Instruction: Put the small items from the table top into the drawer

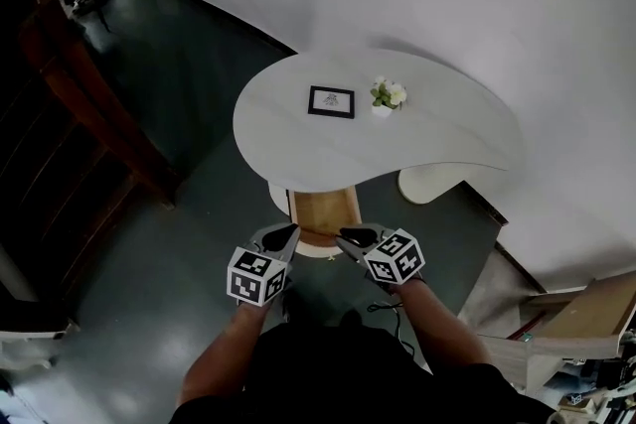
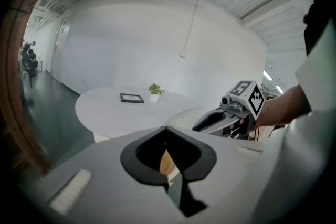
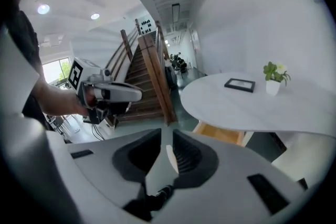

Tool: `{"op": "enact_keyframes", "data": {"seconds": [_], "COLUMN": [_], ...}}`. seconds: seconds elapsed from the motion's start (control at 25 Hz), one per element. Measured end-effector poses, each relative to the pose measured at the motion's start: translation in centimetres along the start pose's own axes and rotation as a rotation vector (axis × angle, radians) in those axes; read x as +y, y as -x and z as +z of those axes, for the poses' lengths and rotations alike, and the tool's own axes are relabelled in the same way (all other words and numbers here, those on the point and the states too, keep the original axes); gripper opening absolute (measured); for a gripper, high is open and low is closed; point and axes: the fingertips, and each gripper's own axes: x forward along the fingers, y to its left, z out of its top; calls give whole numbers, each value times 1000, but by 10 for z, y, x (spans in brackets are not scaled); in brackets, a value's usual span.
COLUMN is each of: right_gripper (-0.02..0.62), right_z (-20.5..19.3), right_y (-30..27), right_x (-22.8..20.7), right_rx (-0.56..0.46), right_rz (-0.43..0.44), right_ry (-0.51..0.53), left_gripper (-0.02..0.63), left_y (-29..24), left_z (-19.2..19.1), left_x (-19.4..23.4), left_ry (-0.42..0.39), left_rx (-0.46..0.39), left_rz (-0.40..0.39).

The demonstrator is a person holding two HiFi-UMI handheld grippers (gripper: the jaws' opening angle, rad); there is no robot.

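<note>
two small items lie on the white table (image 1: 298, 149), both well ahead of the tongs and a little higher than them. the picture frame (image 1: 331, 101) lies flat. its long axis runs left to right, so it is crosswise to the direction in which the jaws point, and it sits ahead of the gap between the two tongs. the small potted plant (image 1: 387, 96) stands upright just beside the right end of the frame, more in line with the right gripper (image 1: 356, 235). the wooden drawer (image 1: 323, 212) shows under the near edge of the table, just ahead of the jaw tips and between them.

the left gripper (image 1: 285, 235) and the right gripper are held low and side by side, close to each other, with their tips turned toward the drawer. the jaws of the left gripper meet at the tips and hold nothing. the jaws of the right gripper leave only a narrow slit, and nothing is in it.
</note>
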Motion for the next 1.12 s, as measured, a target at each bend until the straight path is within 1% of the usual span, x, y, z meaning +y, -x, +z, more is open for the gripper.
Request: {"op": "enact_keyframes", "data": {"seconds": [0.08,0.24,0.44,0.6,0.72,0.88,1.0,1.12], "right_gripper": [81,78,67,57,48,25,14,12], "right_z": [0,-3,-7,-5,1,15,33,55], "right_y": [24,77,144,185,209,230,238,241], "right_x": [1,-5,-11,-14,-16,-20,-22,-17], "right_rx": [-47,-127,-244,-332,-386,-446,-481,-519], "right_rz": [2,-15,-32,-42,-44,-78,-116,-130], "right_ry": [7,17,0,3,10,37,75,104], "left_gripper": [11,12,12,11,11,12,11,11], "left_y": [-5,-11,-9,-3,4,14,22,32], "left_z": [4,18,37,50,61,77,90,103], "left_x": [-14,-45,-92,-124,-140,-145,-137,-123], "left_ry": [-14,-16,-35,-44,-47,-73,-101,-132], "left_rx": [-3,-24,-62,-97,-127,-167,-191,-209], "left_rz": [19,58,80,93,110,131,138,136]}}
